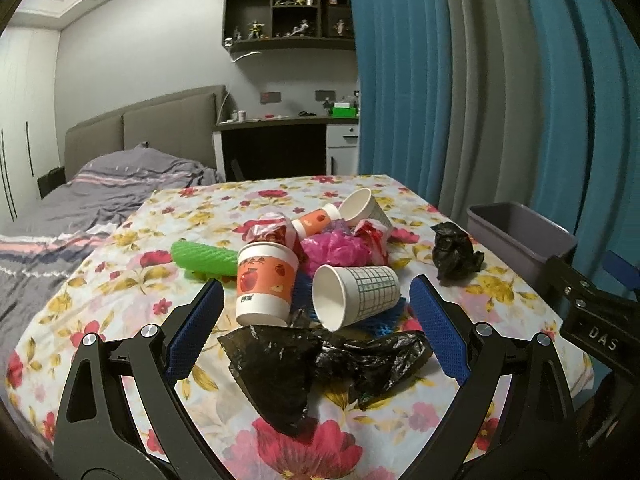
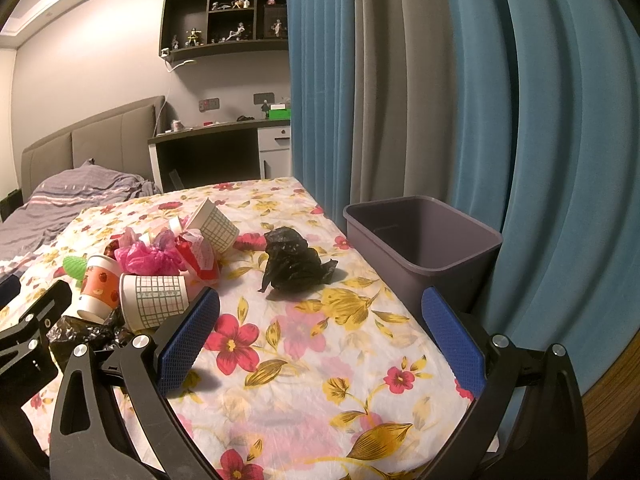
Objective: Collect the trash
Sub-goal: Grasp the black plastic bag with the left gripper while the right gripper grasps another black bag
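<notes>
**Litter piled on floral bench, bin waits at the edge**

A heap of trash covers the middle of the flower-print bench (image 1: 132, 236): a checked paper cup (image 1: 354, 294) on its side, an upright apple-print cup (image 1: 265, 282), pink crumpled plastic (image 1: 334, 250), a green foam net (image 1: 204, 258) and a flat black bag (image 1: 320, 360) nearest the left tongs (image 1: 316, 312), whose blue pads stand wide apart around the pile, gripping nothing. A separate crumpled black bag (image 2: 294, 260) lies apart, between the heap and the grey bin (image 2: 420, 236). Only the right wrist view looks into the bin, where no trash is visible; the left view catches just its rim. The right tongs (image 2: 320, 336) hang spread over bare cloth, holding nothing. Teal curtains (image 2: 560, 120) hang behind.
</notes>
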Demonstrator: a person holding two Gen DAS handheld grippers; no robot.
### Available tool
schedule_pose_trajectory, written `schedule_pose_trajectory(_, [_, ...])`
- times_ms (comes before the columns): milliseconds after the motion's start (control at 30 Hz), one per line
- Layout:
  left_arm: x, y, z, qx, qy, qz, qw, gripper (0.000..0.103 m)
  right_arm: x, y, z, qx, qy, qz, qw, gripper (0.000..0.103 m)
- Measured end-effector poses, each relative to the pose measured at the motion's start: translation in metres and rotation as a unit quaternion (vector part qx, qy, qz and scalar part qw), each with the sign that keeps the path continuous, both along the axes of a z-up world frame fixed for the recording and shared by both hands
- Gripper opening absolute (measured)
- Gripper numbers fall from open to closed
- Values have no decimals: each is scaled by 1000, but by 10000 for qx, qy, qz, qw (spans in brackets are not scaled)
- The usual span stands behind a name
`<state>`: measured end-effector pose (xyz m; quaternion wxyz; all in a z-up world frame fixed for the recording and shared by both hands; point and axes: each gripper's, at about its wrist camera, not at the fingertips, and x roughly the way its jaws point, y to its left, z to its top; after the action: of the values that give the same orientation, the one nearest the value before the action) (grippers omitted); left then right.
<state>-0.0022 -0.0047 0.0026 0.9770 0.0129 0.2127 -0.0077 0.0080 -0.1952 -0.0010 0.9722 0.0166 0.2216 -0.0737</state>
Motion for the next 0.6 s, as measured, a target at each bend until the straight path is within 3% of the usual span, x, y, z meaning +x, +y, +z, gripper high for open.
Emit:
schedule_pose_trajectory(300, [-3, 18, -6, -151, -14, 169, 9997, 92, 1, 0, -1, 42, 18, 25, 10000, 98])
schedule_pose_trajectory(600, [-2, 49, -37, -356, 396, 92, 9985, 91, 10, 7, -14, 138, 135, 187, 9996, 98])
